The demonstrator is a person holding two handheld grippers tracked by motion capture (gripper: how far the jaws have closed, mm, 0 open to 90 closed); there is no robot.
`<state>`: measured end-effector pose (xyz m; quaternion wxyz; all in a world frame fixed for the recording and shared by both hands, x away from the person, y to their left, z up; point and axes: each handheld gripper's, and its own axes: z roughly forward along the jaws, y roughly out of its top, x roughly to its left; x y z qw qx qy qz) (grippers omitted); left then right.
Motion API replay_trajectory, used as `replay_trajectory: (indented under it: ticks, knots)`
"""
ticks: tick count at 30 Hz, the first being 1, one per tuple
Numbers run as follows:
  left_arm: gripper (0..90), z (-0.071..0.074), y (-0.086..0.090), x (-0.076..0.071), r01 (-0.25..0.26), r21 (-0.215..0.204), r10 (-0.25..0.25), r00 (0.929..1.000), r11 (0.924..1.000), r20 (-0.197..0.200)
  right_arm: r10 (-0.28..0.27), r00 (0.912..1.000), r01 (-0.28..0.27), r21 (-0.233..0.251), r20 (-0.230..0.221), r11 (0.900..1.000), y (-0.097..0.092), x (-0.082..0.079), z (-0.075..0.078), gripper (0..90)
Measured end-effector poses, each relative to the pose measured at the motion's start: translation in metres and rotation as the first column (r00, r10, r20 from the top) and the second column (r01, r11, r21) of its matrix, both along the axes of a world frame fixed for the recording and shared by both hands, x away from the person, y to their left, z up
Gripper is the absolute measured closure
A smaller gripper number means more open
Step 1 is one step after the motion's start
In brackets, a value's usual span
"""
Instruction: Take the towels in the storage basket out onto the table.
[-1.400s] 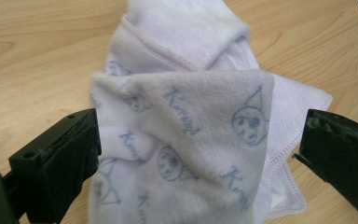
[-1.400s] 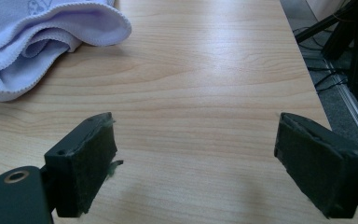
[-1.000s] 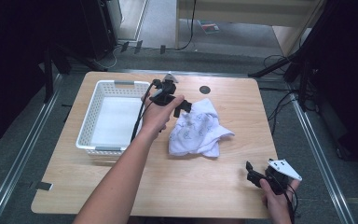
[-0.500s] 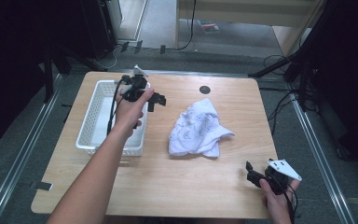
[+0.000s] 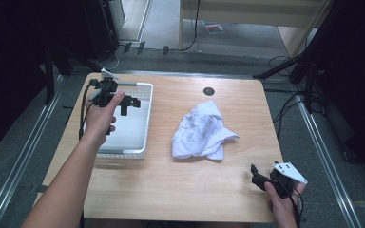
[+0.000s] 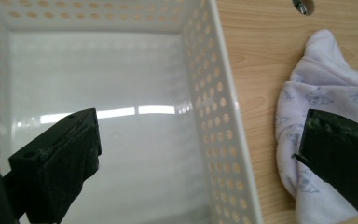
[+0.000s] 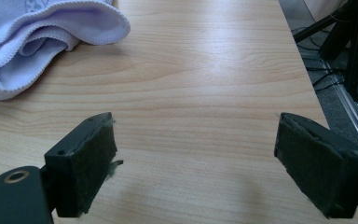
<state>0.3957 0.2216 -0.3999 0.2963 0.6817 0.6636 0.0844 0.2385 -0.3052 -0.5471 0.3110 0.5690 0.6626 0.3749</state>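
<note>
Wooden table (image 5: pixel 180 190): cloth (image 6: pixel 326 107) (partly behind a jaw) beside basket (image 6: pixel 223 121).

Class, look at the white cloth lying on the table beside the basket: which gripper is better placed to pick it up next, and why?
Probably the left gripper: it hangs open over the white basket, with the cloth just beyond the basket's wall. The right gripper, also open, sits low at the table's near edge, farther from the cloth.

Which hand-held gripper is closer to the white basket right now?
Left. The left hand-held gripper hangs open over the white basket, just inside its far end. The right hand-held gripper sits open at the table's near right corner, beyond the cloth.
</note>
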Motion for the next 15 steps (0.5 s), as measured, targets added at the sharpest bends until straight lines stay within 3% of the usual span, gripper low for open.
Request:
replay_trajectory:
  ticks: [6,13,15]
  knots:
    - [0.0,-0.001,0.027,-0.019,-0.037,0.035,0.036,0.9989,0.9987,0.03,-0.004,1.0,0.004,0.0,0.001,1.0,0.0,0.0,0.0,13.0]
    - [0.0,-0.004,0.049,-0.039,-0.062,0.0,0.062,0.9964,0.9981,0.057,-0.006,1.0,0.006,0.0,0.0,1.0,0.0,0.0,0.0,13.0]
    - [0.0,-0.007,0.055,-0.05,-0.065,0.01,0.064,0.995,0.9979,0.077,-0.005,1.0,0.005,-0.001,0.001,1.0,0.0,0.0,0.0,13.0]
